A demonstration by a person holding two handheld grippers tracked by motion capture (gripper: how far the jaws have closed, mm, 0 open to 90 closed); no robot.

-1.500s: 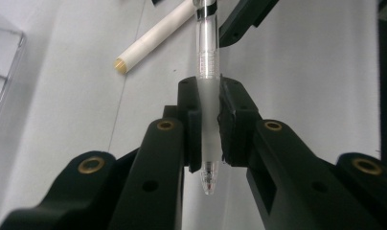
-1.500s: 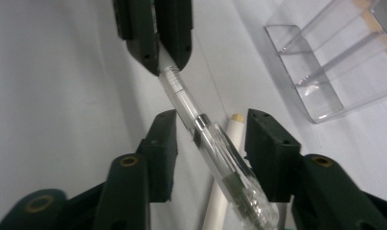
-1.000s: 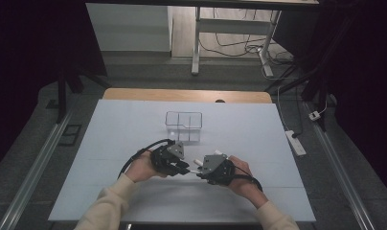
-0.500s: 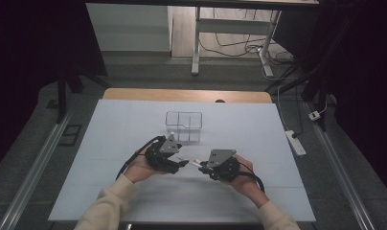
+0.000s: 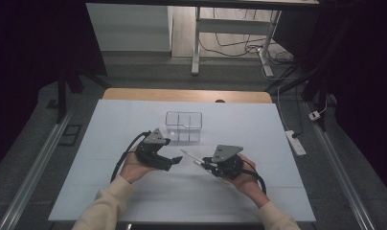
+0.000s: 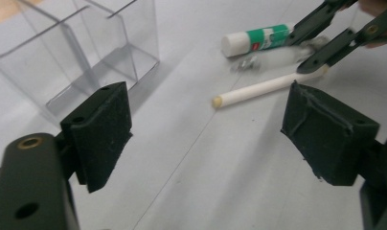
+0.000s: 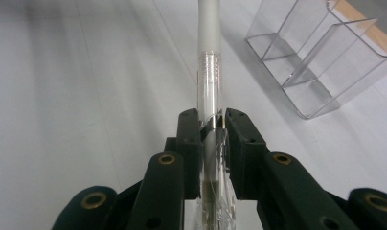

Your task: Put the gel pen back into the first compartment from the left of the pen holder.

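Here your left gripper [image 5: 176, 162] sits at the left of the white table [image 5: 96, 158], low over the surface, its jaws spread wide with nothing between them; in the left gripper view its two black pads [image 6: 103, 129] stand far apart over bare table. Just beyond it, a little to the right, stands the clear plastic organizer [image 5: 183, 126], upright and divided into compartments; nothing shows inside it in either gripper view. Between your two grippers lies the tip end of the white pen [image 5: 189, 155], pointing up and left toward your left gripper; in the left gripper view the pen [image 6: 258, 89] runs slantwise across the table with its yellowish tip nearest you, and a green-and-white glue stick [image 6: 258, 38] lies on its side just behind it. To the right, your right gripper [image 5: 201, 164] is closed tight on the pen's clear rear section; the right gripper view shows the jaws pinching that transparent barrel [image 7: 210, 96] from both sides, the white front part running straight ahead; the organizer [image 7: 321, 62] stands off to the right there, apart from the pen.
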